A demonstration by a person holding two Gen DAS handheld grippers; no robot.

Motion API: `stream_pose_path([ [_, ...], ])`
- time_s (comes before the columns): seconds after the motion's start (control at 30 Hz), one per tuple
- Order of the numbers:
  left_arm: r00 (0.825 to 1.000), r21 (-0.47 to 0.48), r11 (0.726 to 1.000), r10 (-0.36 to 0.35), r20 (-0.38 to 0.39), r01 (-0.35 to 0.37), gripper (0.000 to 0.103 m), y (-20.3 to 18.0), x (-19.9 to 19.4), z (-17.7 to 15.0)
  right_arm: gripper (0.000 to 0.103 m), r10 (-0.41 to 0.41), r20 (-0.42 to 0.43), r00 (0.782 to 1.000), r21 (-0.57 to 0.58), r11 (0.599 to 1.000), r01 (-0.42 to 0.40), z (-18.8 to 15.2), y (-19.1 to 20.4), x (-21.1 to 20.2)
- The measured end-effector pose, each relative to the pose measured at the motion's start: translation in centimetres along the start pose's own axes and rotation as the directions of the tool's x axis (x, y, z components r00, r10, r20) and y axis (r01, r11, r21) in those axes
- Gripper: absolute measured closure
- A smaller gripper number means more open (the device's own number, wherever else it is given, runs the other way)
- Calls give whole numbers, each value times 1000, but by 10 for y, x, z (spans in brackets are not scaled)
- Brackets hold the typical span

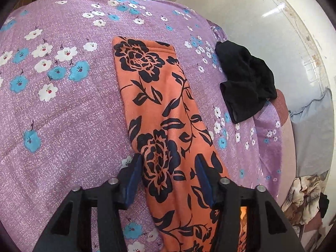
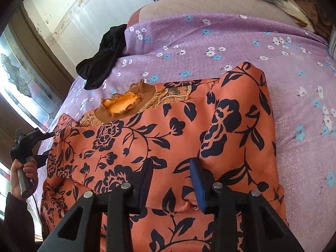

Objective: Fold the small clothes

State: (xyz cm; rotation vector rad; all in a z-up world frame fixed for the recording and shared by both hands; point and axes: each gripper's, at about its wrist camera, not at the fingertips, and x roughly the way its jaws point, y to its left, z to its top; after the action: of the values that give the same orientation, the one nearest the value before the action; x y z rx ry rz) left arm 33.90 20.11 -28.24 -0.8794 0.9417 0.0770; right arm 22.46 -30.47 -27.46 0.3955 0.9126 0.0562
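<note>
Left wrist view: our left claw [image 1: 168,176] spread, hovering over long sleeve of orange floral garment [image 1: 159,96], sleeve lying flat on purple floral bed sheet [image 1: 63,105]; nothing pinched. Black garment [image 1: 245,79] lies apart near bed edge. Right wrist view: our right claw [image 2: 171,180] also spread above garment body [image 2: 147,136], collar [image 2: 121,105] facing away. We judge sleeve fold in hand. Next: close left claw on sleeve, carry it across body.
</note>
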Motion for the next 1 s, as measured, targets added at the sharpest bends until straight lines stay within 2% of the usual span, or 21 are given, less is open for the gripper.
stream_pose_path([
  [0.03,1000,-9,1000,-9,-5,9,81,2,4,1,64,0,0,1000,5,1000,0,0,-1,0],
  [0.07,1000,-18,1000,-20,-13,20,91,4,7,1,64,0,1,1000,9,1000,0,0,-1,-1],
  [0.17,999,-17,999,-32,-2,32,94,1,8,-1,64,2,10,1000,19,1000,-2,0,0,-4],
  [0.27,995,93,992,-95,45,90,95,-32,-10,-8,64,6,30,1000,36,999,-7,2,-4,-11],
  [0.33,987,202,969,-156,48,143,95,-64,-25,-21,64,9,52,999,55,998,-12,4,-6,-16],
  [0.4,978,324,928,-207,41,183,95,-99,-37,-44,64,6,80,997,75,997,-12,6,-10,-23],
  [0.47,971,464,861,-240,4,211,95,-135,-42,-79,64,-5,107,994,98,995,-6,10,-15,-29],
  [0.53,971,601,770,-235,-44,214,95,-169,-37,-125,64,-19,133,991,129,992,1,13,-23,-36],
  [0.63,974,771,596,-163,-157,224,94,-204,-12,-207,64,-41,175,984,197,980,6,19,-40,-46],
  [0.7,975,860,465,-46,-215,212,91,-214,12,-258,63,-52,198,979,253,967,1,22,-54,-53],
  [0.73,974,893,404,20,-225,198,91,-214,23,-280,59,-56,203,978,278,961,-2,24,-60,-56],
  [0.8,971,941,301,129,-199,153,82,-209,36,-309,45,-60,220,974,314,949,-12,26,-70,-63],
  [0.87,979,972,193,124,-159,133,64,-209,26,-321,43,-73,229,971,325,946,-5,28,-76,-67],
  [0.9,983,977,163,98,-156,139,61,-210,15,-320,43,-71,226,972,321,947,-5,30,-76,-67],
  [0.93,982,974,150,54,-179,169,54,-212,1,-314,43,-66,222,973,314,949,-8,32,-75,-67],
  [1.0,972,959,158,-56,-229,235,43,-214,-30,-292,42,-62,219,974,303,953,-8,32,-73,-67],
])
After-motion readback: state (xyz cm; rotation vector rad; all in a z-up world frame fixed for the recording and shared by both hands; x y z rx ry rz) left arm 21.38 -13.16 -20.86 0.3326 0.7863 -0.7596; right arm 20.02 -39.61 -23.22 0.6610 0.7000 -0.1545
